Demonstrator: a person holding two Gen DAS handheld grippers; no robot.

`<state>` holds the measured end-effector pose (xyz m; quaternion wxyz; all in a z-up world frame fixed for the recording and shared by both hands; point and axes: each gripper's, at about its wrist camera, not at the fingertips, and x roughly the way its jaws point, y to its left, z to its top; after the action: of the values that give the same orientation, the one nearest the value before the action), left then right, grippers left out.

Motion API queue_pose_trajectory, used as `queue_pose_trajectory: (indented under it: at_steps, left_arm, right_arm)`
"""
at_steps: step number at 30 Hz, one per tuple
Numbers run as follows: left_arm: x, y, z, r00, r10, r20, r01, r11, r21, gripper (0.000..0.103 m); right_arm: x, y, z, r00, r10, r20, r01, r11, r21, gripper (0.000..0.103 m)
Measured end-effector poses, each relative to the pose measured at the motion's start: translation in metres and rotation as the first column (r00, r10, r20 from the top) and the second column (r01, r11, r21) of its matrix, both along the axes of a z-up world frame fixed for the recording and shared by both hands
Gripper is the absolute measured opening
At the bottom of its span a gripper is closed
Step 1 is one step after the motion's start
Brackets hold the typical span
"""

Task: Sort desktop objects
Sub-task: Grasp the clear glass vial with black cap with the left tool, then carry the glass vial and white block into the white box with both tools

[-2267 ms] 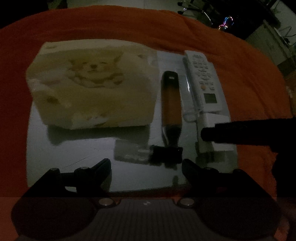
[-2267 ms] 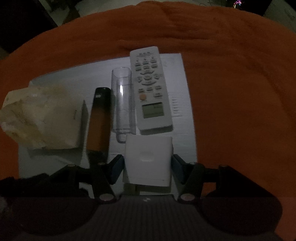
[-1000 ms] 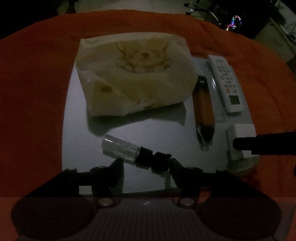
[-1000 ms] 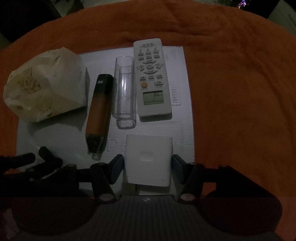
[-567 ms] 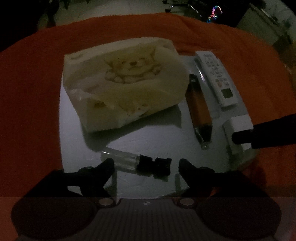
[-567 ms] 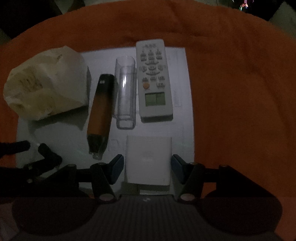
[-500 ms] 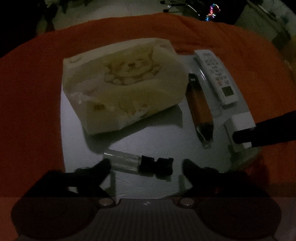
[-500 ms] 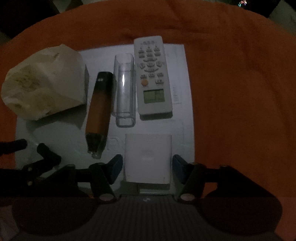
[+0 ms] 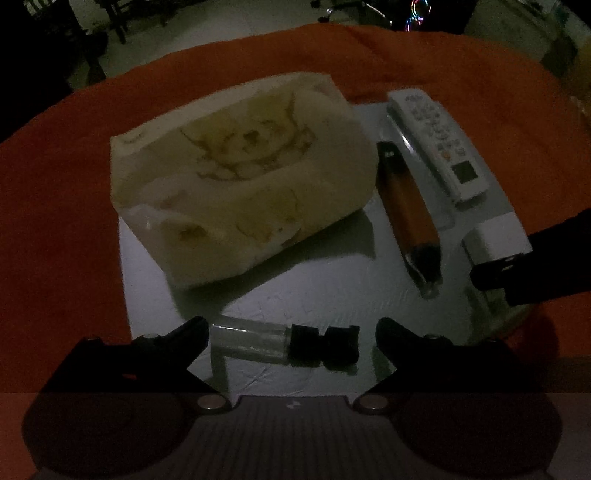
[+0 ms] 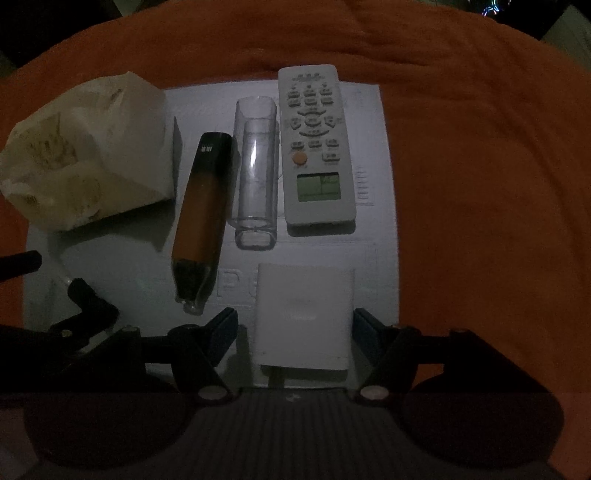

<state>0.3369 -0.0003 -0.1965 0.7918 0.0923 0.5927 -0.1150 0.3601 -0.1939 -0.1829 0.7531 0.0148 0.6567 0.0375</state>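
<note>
A small clear bottle with a black cap (image 9: 284, 341) lies on its side on the white board (image 9: 325, 291), between the open fingers of my left gripper (image 9: 290, 330), which is not touching it. My right gripper (image 10: 293, 325) is open around a white square box (image 10: 303, 314), with small gaps on both sides. That box also shows in the left wrist view (image 9: 495, 236). Behind it lie a white remote (image 10: 316, 147), a clear tube (image 10: 256, 173) and an orange-and-black tube (image 10: 201, 206). A cream tissue pack with a bear print (image 9: 240, 177) stands at the left.
The white board lies on an orange cloth (image 10: 480, 166) that spreads on all sides. My right gripper's finger (image 9: 517, 273) reaches in at the right of the left wrist view. The room behind is dark, with chair legs (image 9: 122, 22) on the floor.
My left gripper let go of the small bottle and opened wide around it. My right gripper stays open around the white box and has drawn slightly back.
</note>
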Motion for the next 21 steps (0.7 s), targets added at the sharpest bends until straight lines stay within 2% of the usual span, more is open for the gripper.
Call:
queue_pose_trajectory:
  at_steps: [2,4,6,14,21]
  left_arm:
    - [0.001,0.001,0.0,1.0,0.004,0.001,-0.003,1.0,-0.004,0.097]
    - [0.001,0.0,-0.003,1.0,0.005,-0.004,-0.005,1.0,-0.001,0.087]
    - [0.0,0.001,-0.003,1.0,0.006,-0.007,-0.006,1.0,-0.009,0.086]
    - [-0.003,0.007,0.002,1.0,0.028,0.014,-0.027,1.0,-0.011,0.086]
    - [-0.008,0.011,0.023,0.999,0.041,0.034,-0.04,0.998,-0.039,0.086]
  right_arm:
    - [0.0,0.001,0.0,1.0,0.0,0.0,0.0,1.0,-0.004,0.071]
    - [-0.003,0.001,0.0,1.0,0.006,0.007,-0.005,1.0,-0.016,0.067]
    - [-0.005,0.002,-0.001,1.0,0.014,0.017,-0.013,0.999,-0.034,0.06]
    - [-0.007,0.002,-0.002,0.999,0.008,0.036,-0.007,0.999,-0.032,0.059]
    - [-0.007,-0.004,-0.002,1.0,-0.013,0.019,0.013,1.0,0.002,0.059]
